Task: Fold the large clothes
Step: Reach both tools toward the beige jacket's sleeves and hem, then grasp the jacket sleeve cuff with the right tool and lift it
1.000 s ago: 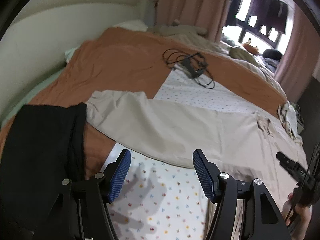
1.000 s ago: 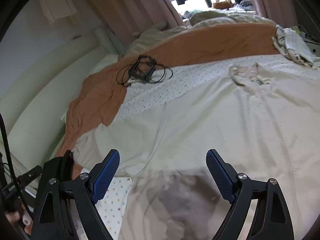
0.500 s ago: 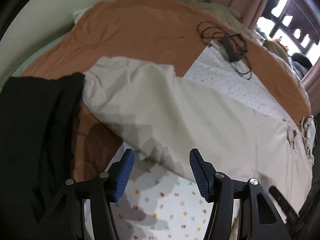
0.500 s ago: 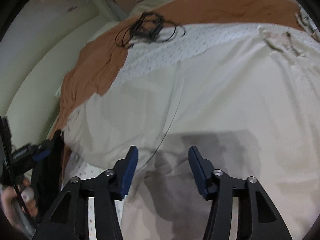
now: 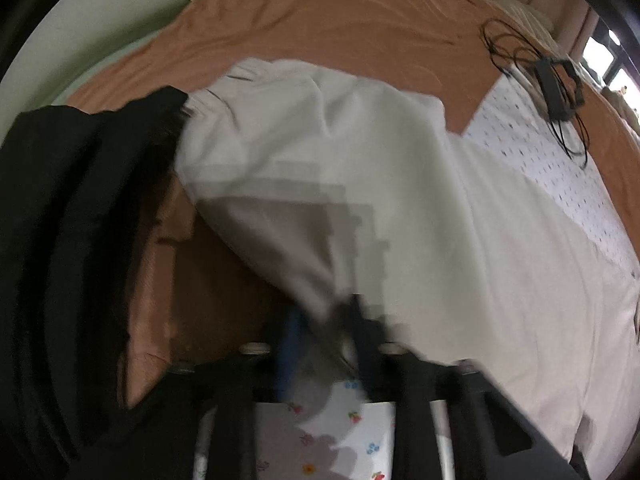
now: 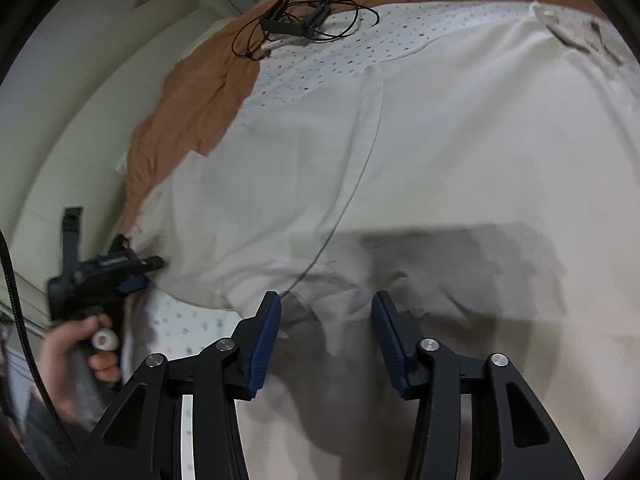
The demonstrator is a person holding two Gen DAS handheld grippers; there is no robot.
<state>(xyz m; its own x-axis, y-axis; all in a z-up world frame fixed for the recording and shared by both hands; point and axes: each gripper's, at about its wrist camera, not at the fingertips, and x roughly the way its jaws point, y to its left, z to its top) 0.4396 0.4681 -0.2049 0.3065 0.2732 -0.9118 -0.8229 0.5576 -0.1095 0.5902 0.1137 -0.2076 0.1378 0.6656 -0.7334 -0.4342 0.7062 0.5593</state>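
A large cream garment (image 5: 400, 184) lies spread over the bed; it also fills the right wrist view (image 6: 440, 160). My left gripper (image 5: 328, 336) is blurred at the garment's near edge, its blue pads close together with the cloth edge between them; in the right wrist view the left gripper (image 6: 140, 276) meets the garment's left edge. My right gripper (image 6: 326, 336) is open, its pads on either side of a raised wrinkle of the garment, low over the cloth.
An orange bedspread (image 5: 340, 20) and a dotted white sheet (image 5: 560, 168) cover the bed. A black garment (image 5: 60, 240) lies at the left. A black cable bundle (image 6: 296, 16) lies at the far side. A flower-print sheet (image 5: 344, 432) shows near the left gripper.
Both grippers moved down and forward to the garment. The left gripper's pads closed in on the garment's near edge. The right gripper's pads narrowed and came down over a wrinkle.
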